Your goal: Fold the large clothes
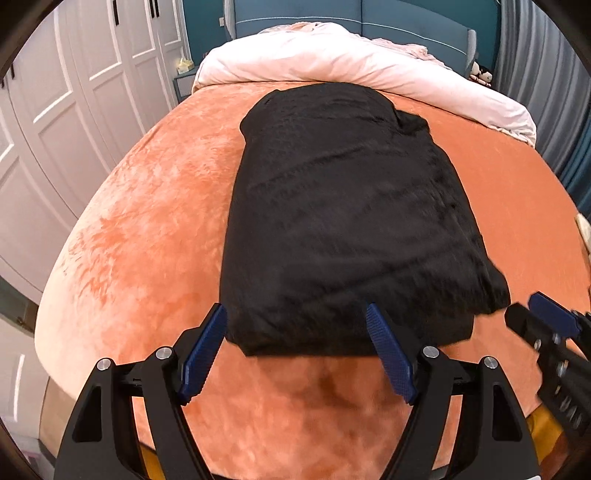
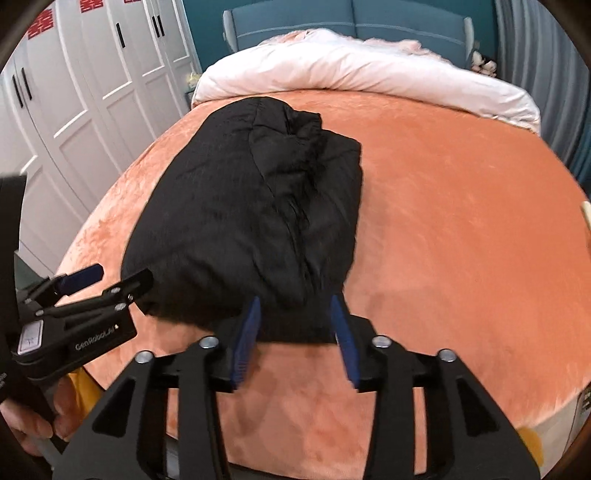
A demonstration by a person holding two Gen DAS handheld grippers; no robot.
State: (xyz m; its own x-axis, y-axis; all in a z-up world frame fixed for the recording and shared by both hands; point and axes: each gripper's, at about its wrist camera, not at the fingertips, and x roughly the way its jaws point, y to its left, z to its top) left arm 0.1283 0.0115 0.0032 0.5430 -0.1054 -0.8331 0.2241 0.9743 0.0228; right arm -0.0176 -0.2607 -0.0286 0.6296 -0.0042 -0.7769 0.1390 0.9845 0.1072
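A black garment (image 1: 343,221) lies folded into a long strip on the orange bed cover (image 1: 147,229). My left gripper (image 1: 297,325) is open, its blue pads on either side of the garment's near left corner. My right gripper (image 2: 295,317) is open, its pads astride the garment's (image 2: 251,214) near right corner. The right gripper shows at the right edge of the left wrist view (image 1: 532,314). The left gripper shows at the left of the right wrist view (image 2: 110,277), near the garment's left corner.
A white duvet (image 1: 332,59) is bunched at the head of the bed before a blue headboard (image 1: 369,14). White wardrobe doors (image 1: 66,110) stand to the left. Grey curtains (image 1: 546,92) hang to the right. The orange cover (image 2: 461,221) stretches wide to the right of the garment.
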